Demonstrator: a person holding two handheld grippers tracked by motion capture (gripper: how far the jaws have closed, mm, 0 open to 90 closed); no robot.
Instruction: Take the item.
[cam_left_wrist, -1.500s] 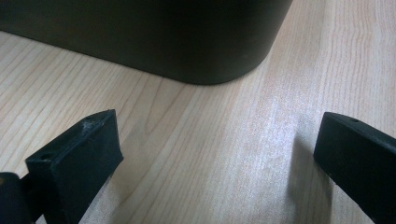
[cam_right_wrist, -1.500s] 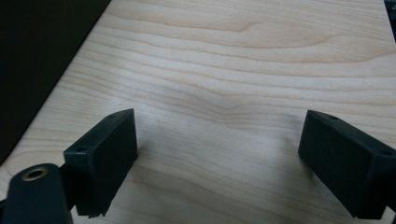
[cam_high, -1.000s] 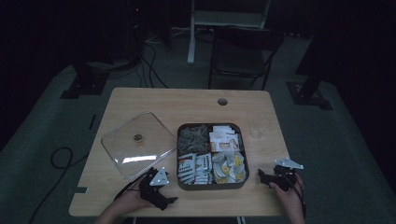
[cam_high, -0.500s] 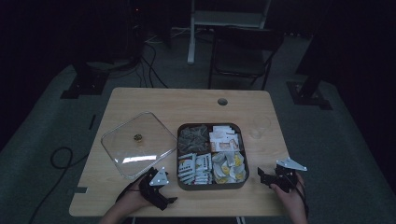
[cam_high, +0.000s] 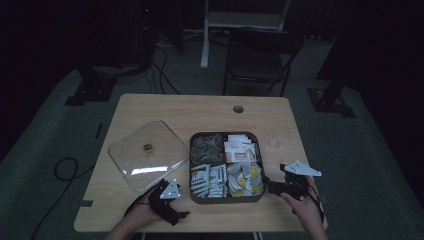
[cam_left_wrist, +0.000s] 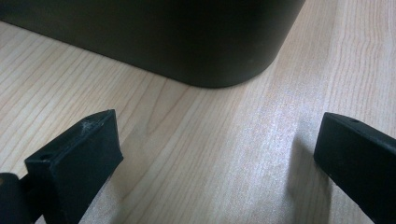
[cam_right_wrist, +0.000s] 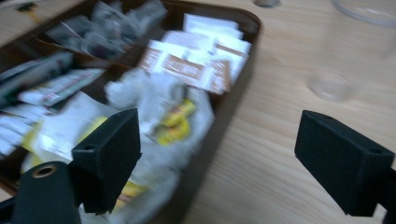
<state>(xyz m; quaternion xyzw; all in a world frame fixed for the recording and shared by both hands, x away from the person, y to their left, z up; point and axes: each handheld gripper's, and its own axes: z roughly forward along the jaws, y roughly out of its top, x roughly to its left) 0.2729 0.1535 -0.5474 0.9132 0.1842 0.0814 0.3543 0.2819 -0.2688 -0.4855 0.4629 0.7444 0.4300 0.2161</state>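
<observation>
Right gripper (cam_high: 272, 187) has drifted slightly; left gripper (cam_high: 181, 216) unchanged. Both jaws wide, empty. Risk: either could nudge tray (cam_high: 224, 200), spilling sachets (cam_high: 243, 179) toward 6 o'clock.

Two hand-held black grippers — bare hands, no sleeves in sight

The left gripper (cam_high: 170, 202) and right gripper (cam_high: 287, 182) are matte black, each topped by a pale grey three-cornered plate. Their jaws are blunt rectangular black blocks with a small round hole near the tip — the left one's inner face looks scuffed.
</observation>
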